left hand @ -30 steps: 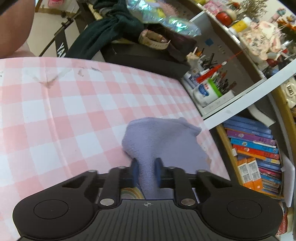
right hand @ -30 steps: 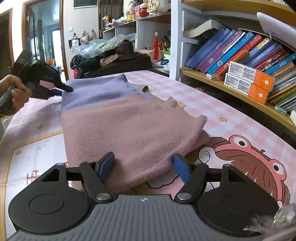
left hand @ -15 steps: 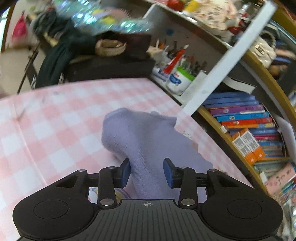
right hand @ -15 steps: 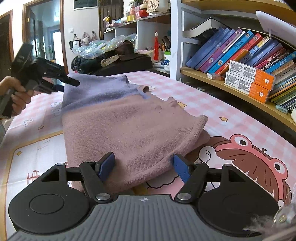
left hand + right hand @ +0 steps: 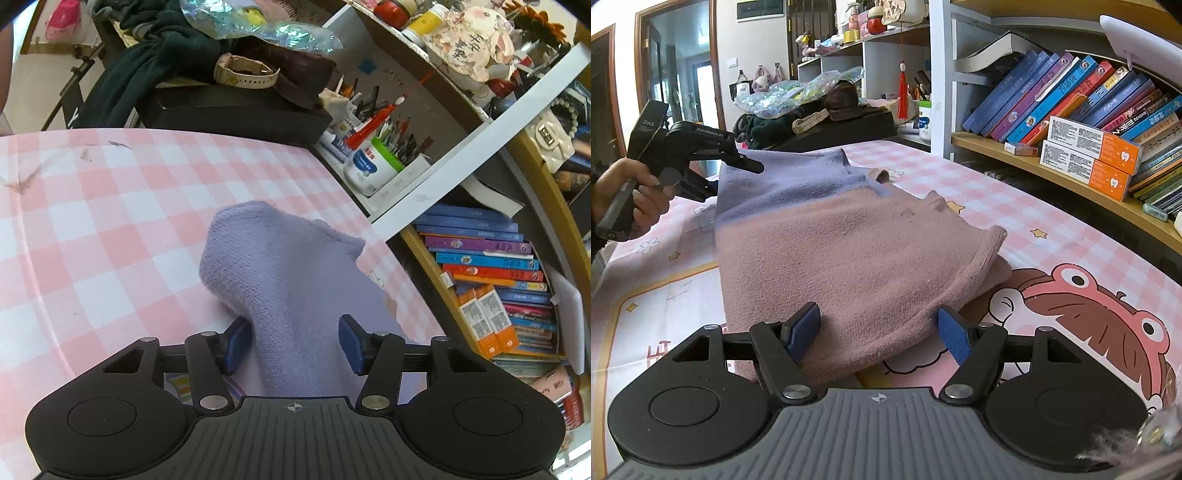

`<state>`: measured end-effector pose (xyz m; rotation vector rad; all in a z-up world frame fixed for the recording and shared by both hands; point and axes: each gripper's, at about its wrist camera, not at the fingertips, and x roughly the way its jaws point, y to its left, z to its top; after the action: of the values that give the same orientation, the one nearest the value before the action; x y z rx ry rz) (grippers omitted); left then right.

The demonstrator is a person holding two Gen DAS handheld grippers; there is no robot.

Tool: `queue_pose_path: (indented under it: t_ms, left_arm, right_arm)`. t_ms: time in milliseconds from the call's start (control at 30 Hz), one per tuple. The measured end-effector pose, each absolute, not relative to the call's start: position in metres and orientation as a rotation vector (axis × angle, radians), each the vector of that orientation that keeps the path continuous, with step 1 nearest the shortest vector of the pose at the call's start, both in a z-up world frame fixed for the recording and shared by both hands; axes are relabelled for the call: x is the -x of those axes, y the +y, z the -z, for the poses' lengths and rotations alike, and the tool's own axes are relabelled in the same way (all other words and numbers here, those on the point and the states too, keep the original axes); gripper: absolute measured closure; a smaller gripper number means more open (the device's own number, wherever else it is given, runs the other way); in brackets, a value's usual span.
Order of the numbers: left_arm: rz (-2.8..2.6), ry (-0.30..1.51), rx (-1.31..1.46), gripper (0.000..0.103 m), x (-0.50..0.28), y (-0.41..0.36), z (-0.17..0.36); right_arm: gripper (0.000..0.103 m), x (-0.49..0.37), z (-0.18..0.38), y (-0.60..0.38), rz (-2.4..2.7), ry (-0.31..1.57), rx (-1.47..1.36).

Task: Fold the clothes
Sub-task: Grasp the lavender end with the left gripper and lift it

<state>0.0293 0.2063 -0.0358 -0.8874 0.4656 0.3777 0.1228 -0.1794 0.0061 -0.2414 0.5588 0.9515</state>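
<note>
The folded pink-and-lavender sweater (image 5: 849, 236) lies on the counter (image 5: 1015, 206). The left gripper (image 5: 291, 338) jaws are opening off its lavender end, releasing it; the right gripper (image 5: 877, 332) jaws stand open astride the pink hem, steadying nothing.

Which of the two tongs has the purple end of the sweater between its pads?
The left tongs: opening around the sweater's purple end. The right tongs straddle the pink end.
</note>
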Motion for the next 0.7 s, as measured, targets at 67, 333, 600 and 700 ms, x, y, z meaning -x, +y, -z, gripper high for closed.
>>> queue_pose_path:
  t_ms: [67, 333, 600, 700]
  left_arm:
    - [-0.383, 0.471, 0.885, 0.059, -0.029, 0.207, 0.035]
    - [-0.24, 0.369, 0.417, 0.087, -0.037, 0.135, -0.027]
    - [-0.336, 0.502, 0.451, 0.073, -0.053, 0.167, 0.012]
    - [-0.338, 0.508, 0.593, 0.066, -0.054, 0.185, 0.029]
  right_arm:
    - [0.035, -0.123, -0.006, -0.179, -0.952, 0.559, 0.241]
    - [0.035, -0.124, -0.006, -0.18, -0.952, 0.558, 0.242]
    - [0.035, -0.121, -0.006, -0.177, -0.947, 0.541, 0.264]
    - [0.035, -0.12, -0.006, -0.177, -0.947, 0.538, 0.267]
